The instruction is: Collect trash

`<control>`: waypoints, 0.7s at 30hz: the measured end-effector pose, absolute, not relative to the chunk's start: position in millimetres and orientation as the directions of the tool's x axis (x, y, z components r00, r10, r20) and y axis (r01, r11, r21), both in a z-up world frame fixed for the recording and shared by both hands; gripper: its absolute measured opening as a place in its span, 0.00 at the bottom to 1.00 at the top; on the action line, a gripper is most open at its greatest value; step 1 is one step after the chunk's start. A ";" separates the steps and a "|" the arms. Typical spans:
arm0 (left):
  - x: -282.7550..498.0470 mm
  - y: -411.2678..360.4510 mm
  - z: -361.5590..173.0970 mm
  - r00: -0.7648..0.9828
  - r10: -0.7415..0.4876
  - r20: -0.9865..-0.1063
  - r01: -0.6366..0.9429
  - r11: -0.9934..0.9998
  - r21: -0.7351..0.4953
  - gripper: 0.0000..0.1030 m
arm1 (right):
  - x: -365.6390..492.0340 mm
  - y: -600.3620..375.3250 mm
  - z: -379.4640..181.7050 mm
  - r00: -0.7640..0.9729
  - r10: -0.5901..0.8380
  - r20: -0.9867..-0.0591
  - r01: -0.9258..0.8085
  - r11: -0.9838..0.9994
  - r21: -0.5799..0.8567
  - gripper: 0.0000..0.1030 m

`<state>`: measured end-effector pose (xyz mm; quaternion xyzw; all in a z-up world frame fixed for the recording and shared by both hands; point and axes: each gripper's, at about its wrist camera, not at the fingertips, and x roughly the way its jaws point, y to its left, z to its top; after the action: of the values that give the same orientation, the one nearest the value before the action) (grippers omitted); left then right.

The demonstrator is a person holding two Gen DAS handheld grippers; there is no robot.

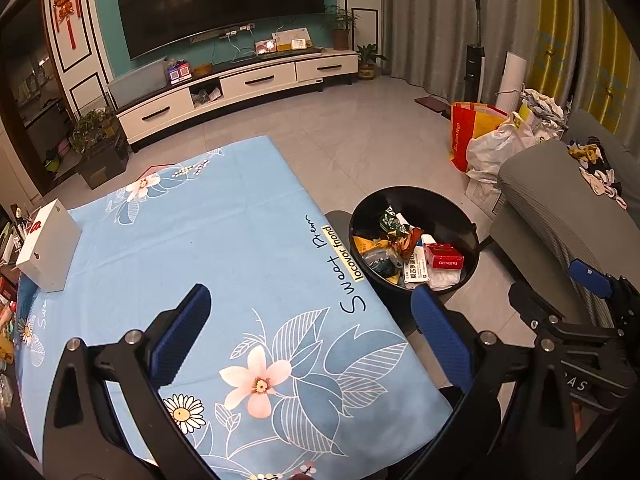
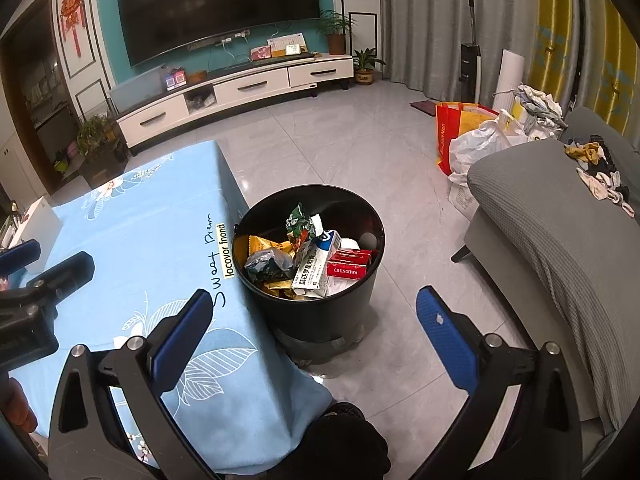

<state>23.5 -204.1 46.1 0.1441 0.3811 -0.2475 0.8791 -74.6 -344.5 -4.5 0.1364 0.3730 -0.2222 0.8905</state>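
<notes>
A black round bin stands on the floor at the table's right edge, also in the left wrist view. It holds trash: a red cigarette box, a white medicine box, crumpled snack wrappers. My left gripper is open and empty above the blue floral tablecloth. My right gripper is open and empty, hovering in front of the bin, over the table's corner and the floor. The right gripper also shows in the left wrist view, and the left one in the right wrist view.
A white box sits at the table's far left. A grey sofa with socks on it stands to the right. Red and white bags lie on the floor behind it. A TV cabinet lines the far wall.
</notes>
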 end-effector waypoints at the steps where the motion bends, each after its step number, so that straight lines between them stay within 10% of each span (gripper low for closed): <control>1: 23.5 -204.0 46.1 0.586 -0.326 -0.742 0.545 0.836 0.064 0.97 | -74.6 -344.4 -4.5 0.624 -0.293 -0.725 0.497 0.864 0.078 0.97; 21: 23.1 -203.8 46.0 0.593 -0.325 -0.736 0.543 0.837 0.069 0.97 | -72.9 -345.8 -4.2 0.627 -0.294 -0.721 0.493 0.867 0.075 0.97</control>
<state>23.1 -203.8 46.0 0.1446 0.3776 -0.2464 0.8808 -72.9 -345.8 -4.2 0.1341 0.3713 -0.2207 0.8919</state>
